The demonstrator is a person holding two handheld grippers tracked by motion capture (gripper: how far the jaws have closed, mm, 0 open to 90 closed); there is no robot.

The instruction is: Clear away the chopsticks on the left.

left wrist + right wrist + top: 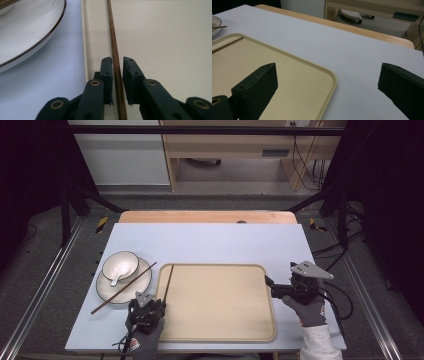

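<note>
the left gripper [148, 309] is low over the near left part of the tray [220, 332], and one chopstick [115, 52] lies between its jaws. in the left gripper view the jaws stand a little apart, one on each side of the stick, with a thin gap on both sides, so they do not clamp it. the chopstick runs straight ahead from the jaws along the tray's left rim, on the tray floor. to the left of the jaws, on the table [210, 240], stands the plate [107, 292] with a small bowl [120, 265] and a spoon on it, and the second chopstick [122, 288] rests across that plate, its near end on the table.

the right gripper [270, 282] waits at the right edge of the tray with its jaws wide apart and nothing between them; the tray corner lies under its left jaw.

i judge the step to be putting the chopsticks on the tray: either the first one is just set down or it is about to be gripped, i cannot tell which. if it is set down, the next move calls for lifting the left gripper straight up without dragging the stick, then going left for the second chopstick without tipping the plate.
</note>
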